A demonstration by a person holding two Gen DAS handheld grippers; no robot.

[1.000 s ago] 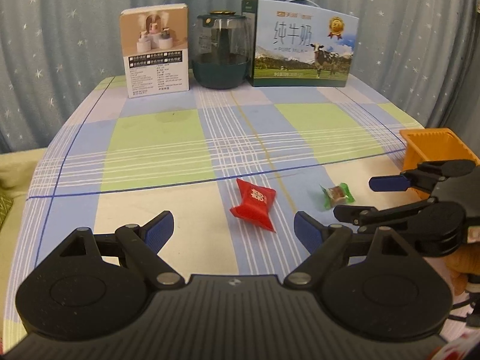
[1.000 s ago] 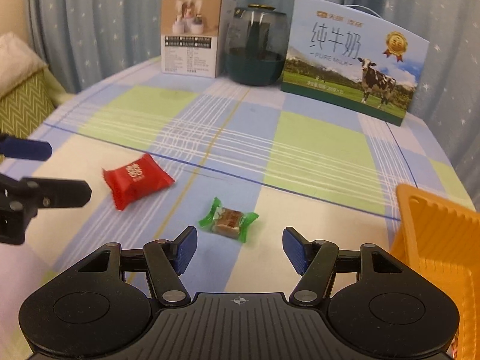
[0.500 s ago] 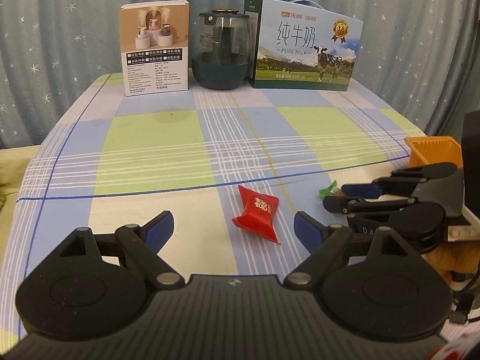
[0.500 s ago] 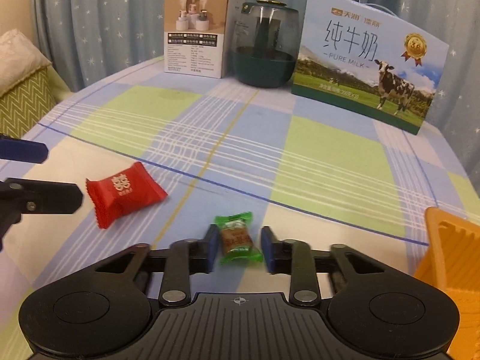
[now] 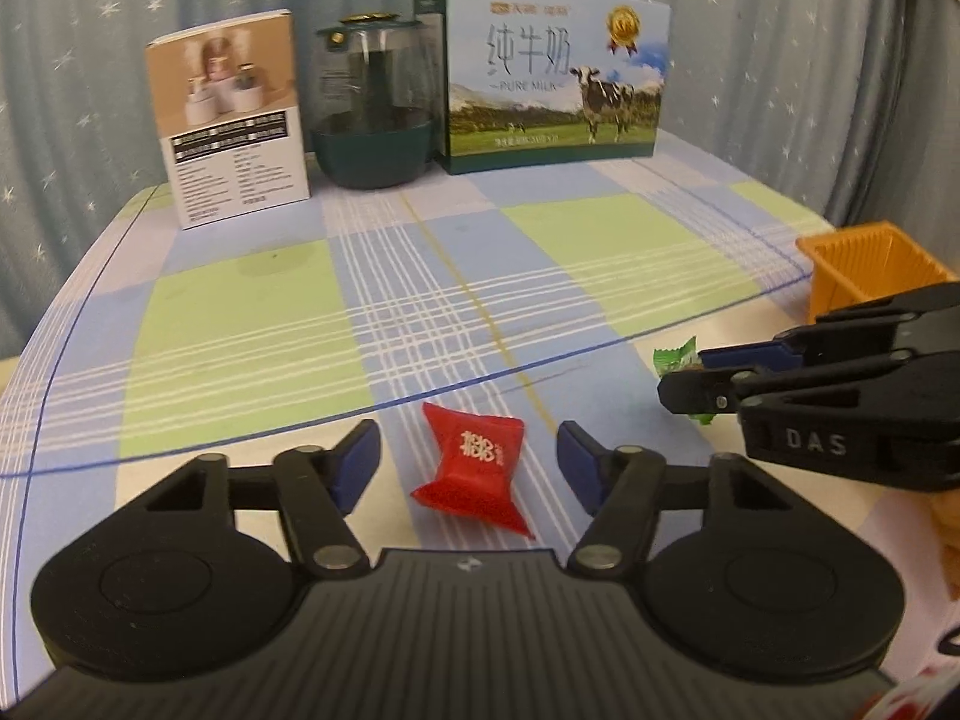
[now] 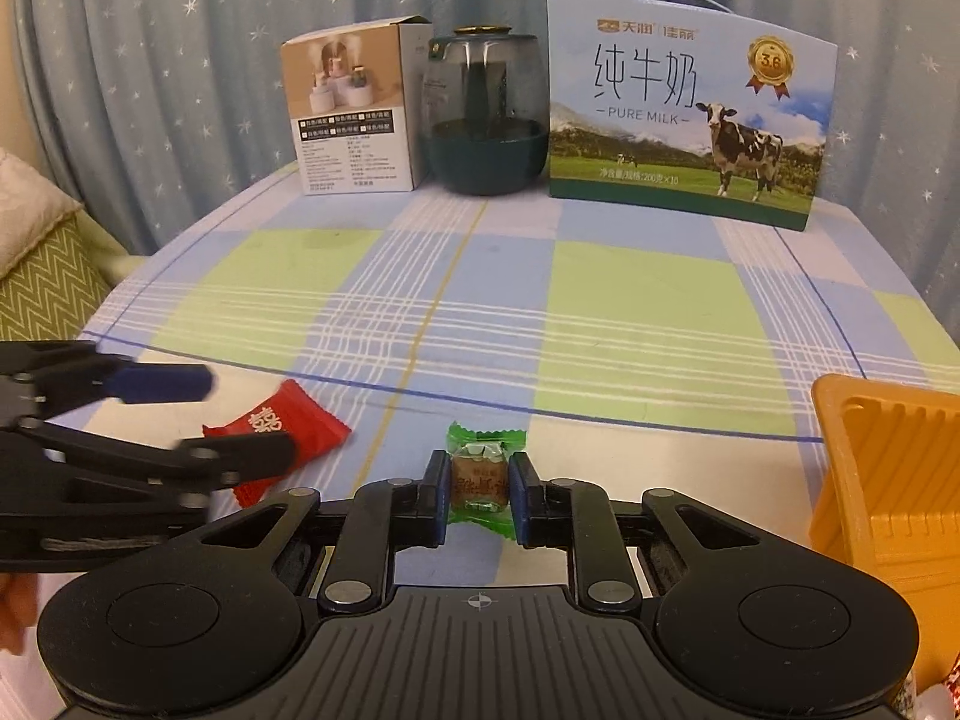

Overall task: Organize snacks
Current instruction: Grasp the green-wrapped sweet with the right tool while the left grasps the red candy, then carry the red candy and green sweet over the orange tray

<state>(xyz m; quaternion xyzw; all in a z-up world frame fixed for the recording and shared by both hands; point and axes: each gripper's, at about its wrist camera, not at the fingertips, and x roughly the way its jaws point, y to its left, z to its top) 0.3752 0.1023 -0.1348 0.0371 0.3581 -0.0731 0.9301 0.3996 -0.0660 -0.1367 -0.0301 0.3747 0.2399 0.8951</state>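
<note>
A red wrapped candy point(image 5: 477, 471) lies on the checked tablecloth between the blue pads of my left gripper point(image 5: 468, 468). The jaws are closing, with a gap still showing on each side of the wrapper. My right gripper point(image 6: 480, 492) is shut on a green wrapped candy point(image 6: 480, 474), both pads pressing its sides just above the cloth. The left wrist view shows that right gripper point(image 5: 684, 375) from the side with a green wrapper end point(image 5: 675, 354) sticking out. In the right wrist view the left gripper point(image 6: 240, 420) straddles the red candy point(image 6: 300, 426). An orange basket point(image 6: 888, 468) stands at the right.
Along the table's far edge stand a small printed carton point(image 5: 234, 126), a dark green glass jar point(image 5: 375, 108) and a milk box point(image 5: 555, 72). The orange basket point(image 5: 864, 264) sits by the right table edge. A green zigzag cushion point(image 6: 42, 294) lies off the left. Starred curtains hang behind.
The right gripper came down over the green candy and shut on it. The left gripper moved forward and down around the red candy, and its jaws narrowed.
</note>
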